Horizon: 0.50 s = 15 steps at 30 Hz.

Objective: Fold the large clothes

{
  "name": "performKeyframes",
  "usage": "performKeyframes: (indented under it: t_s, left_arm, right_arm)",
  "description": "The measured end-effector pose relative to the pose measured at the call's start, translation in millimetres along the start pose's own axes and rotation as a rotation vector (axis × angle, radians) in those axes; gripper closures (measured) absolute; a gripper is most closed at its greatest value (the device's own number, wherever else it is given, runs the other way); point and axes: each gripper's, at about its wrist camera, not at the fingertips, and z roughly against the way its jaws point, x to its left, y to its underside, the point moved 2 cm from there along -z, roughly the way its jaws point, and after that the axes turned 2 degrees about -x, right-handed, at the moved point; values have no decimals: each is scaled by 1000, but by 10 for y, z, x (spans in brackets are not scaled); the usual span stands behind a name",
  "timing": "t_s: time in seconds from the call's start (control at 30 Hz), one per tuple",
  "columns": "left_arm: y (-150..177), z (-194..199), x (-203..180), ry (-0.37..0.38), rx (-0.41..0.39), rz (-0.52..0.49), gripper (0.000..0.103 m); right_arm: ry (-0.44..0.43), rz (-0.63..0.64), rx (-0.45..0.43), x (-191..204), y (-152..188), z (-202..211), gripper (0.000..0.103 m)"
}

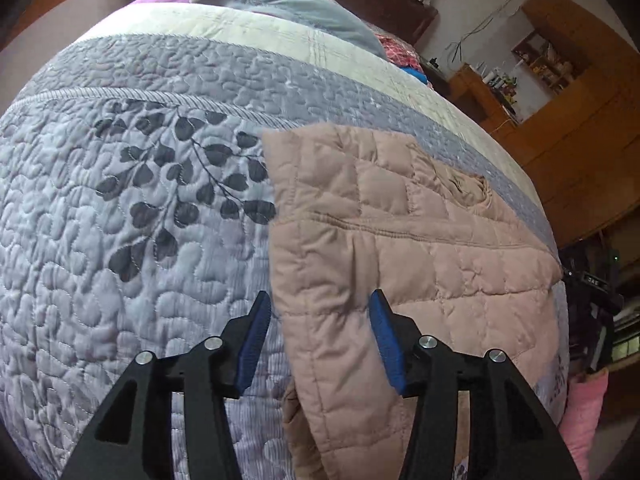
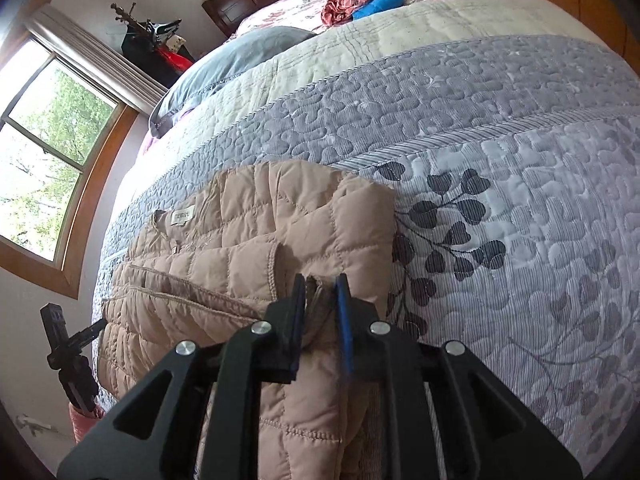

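A tan quilted jacket (image 1: 400, 216) lies part-folded on the bed (image 1: 120, 240). Left tongs (image 1: 320, 312) stand open over its edge; right tongs (image 2: 320, 296) pinch a fold (release only once flat).

— How is the left gripper (image 1: 320, 304) built?
— Two black angular arms with triangular cut-outs are seen, each fitted with round silver screws and a ribbed blue pad.
— And the right gripper (image 2: 320, 284)?
— The same black frame, silver screws and blue pads are shown.
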Motion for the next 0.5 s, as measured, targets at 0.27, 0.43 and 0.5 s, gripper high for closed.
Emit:
performKeyframes:
  t_s: [0.27,0.43,0.5]
  left_arm:
    - [-326,224,-317,6,-134,-17,98]
    - [-718,317,-734,-126,-314,-145,98]
    - [-840,234,-828,-183,-359,-190,98]
  right_arm:
    - [3,-14,-36,19,-78,167,94]
    - [25,-35,-90,33,-341,245,96]
    - [50,-38,-105,26,-449,206,96]
